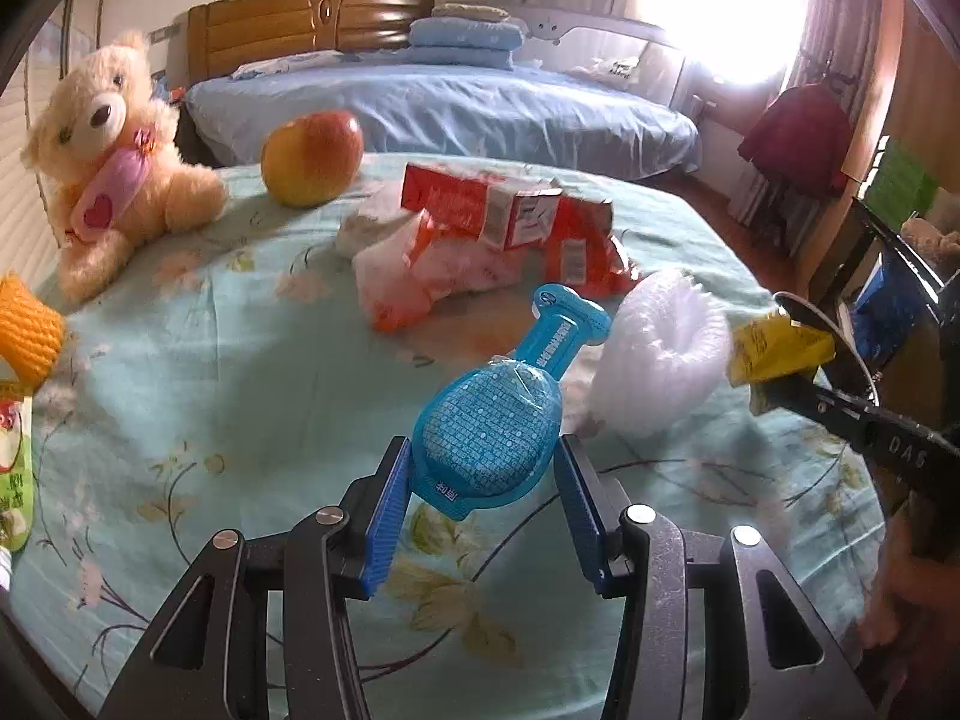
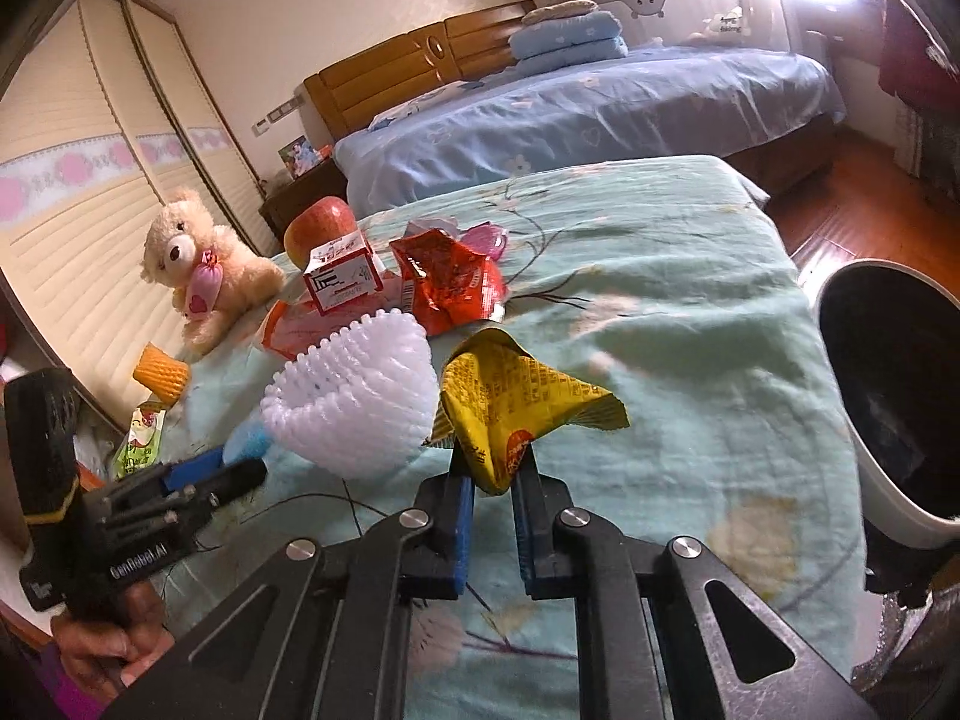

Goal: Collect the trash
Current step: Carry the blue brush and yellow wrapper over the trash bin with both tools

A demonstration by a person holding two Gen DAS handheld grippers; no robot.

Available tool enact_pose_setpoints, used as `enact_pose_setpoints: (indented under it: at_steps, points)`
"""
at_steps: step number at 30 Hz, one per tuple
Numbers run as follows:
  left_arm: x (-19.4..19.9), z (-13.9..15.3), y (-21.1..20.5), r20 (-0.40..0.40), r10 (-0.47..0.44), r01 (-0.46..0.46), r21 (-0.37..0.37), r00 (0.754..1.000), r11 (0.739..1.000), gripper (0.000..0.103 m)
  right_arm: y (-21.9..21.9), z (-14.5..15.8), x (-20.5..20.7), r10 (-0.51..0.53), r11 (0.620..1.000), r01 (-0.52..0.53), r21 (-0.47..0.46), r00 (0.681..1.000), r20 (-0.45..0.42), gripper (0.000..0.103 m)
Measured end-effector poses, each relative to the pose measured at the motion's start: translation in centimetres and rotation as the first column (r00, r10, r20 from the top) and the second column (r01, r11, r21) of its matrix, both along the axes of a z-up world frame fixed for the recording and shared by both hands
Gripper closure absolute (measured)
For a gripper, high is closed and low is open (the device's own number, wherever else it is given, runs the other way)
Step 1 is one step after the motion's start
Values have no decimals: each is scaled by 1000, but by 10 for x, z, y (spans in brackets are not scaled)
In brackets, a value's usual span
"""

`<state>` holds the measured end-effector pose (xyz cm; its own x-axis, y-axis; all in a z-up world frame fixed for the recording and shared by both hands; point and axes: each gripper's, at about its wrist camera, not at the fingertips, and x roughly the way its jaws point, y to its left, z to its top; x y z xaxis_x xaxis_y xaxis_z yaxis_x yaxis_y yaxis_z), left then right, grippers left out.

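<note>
My left gripper (image 1: 485,468) is shut on a blue plastic package (image 1: 501,420) and holds it over the bed cover. My right gripper (image 2: 495,480) is shut on a crumpled yellow wrapper (image 2: 516,396); it also shows at the right of the left wrist view (image 1: 774,348). A white foam fruit net (image 1: 660,354) lies just beyond the blue package and also shows in the right wrist view (image 2: 360,402). Behind it lie a red carton (image 1: 474,198), a red wrapper (image 2: 450,282) and an orange-white bag (image 1: 414,276). A dark-lined white bin (image 2: 894,396) stands at the right of the bed.
A teddy bear (image 1: 114,162) and an apple (image 1: 312,156) sit at the far left of the teal cover (image 1: 240,390). An orange foam net (image 1: 27,330) and a green packet (image 1: 15,480) lie at the left edge. A blue bed (image 1: 450,108) stands behind.
</note>
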<state>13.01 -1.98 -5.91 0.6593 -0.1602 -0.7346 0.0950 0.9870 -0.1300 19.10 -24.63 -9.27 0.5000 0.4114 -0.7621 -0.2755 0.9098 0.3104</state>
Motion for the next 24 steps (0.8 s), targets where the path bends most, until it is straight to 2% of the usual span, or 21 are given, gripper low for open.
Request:
enact_pose_setpoints:
  at_steps: [10,24]
  points:
    - [5,11,-13,19,-26,26,-11,999,1000,56,-27,4,-11,-44,999,44,0,999,5,92]
    - [13,17,-78,31,-163,164,-23,986,986,56,-63,9,-19,-115,993,115,-6,993,19,92]
